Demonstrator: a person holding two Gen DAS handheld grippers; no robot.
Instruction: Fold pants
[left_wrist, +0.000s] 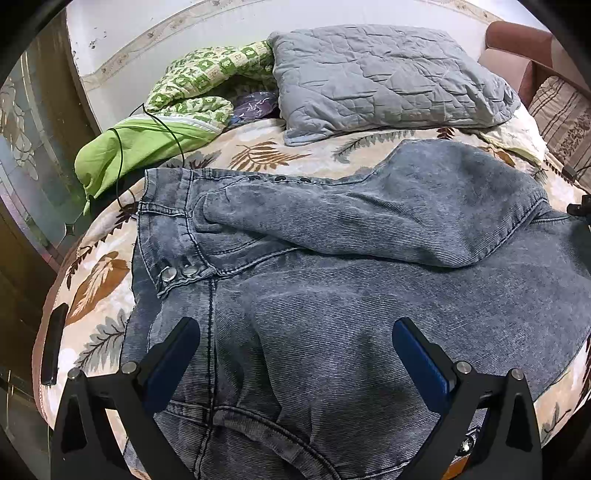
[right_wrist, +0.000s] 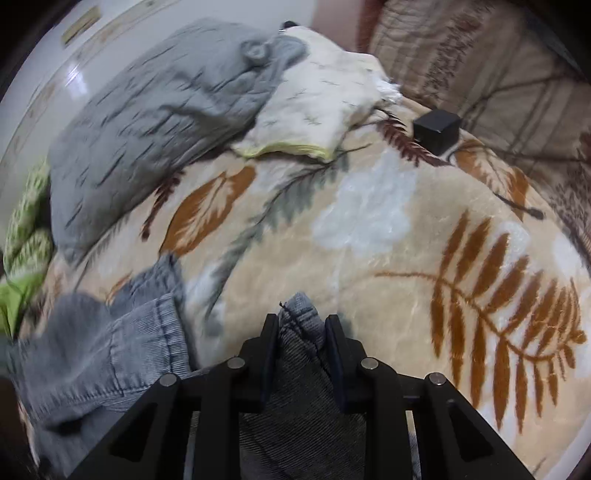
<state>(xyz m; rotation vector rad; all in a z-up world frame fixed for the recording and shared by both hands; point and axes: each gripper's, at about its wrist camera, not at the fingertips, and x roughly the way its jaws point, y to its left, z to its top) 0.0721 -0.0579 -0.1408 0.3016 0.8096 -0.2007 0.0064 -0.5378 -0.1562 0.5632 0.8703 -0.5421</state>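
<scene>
Your pants (left_wrist: 332, 280) are grey washed denim lying across the leaf-print blanket (left_wrist: 99, 280) on the bed, waistband and metal buttons (left_wrist: 179, 272) toward the left of the left wrist view, with one leg already thrown over the seat in a loose diagonal roll. Expect the denim to be fairly heavy, limp but thick, not slippery and not fragile; it should drape and drag on the plush blanket rather than slide, and doubled seams will resist a sharp crease. Your best holds look like the stitched edges: waistband, hems, side seams. Your right gripper (right_wrist: 301, 332) has its jaws drawn close on a bunched fold of the fabric that sticks up between the pads; the right view is blurred, but it reads as a pinch. Your left gripper (left_wrist: 295, 343) hangs spread wide over the seat, gripping nothing. Beyond the pants, a grey quilted pillow (left_wrist: 384, 77) lies near the far edge, a green patterned quilt (left_wrist: 192, 85) with a thin black cable (left_wrist: 120, 158) looped over it sits near the waistband, and a small black box (right_wrist: 437, 129) rests well apart. The cable is what you could snag.
</scene>
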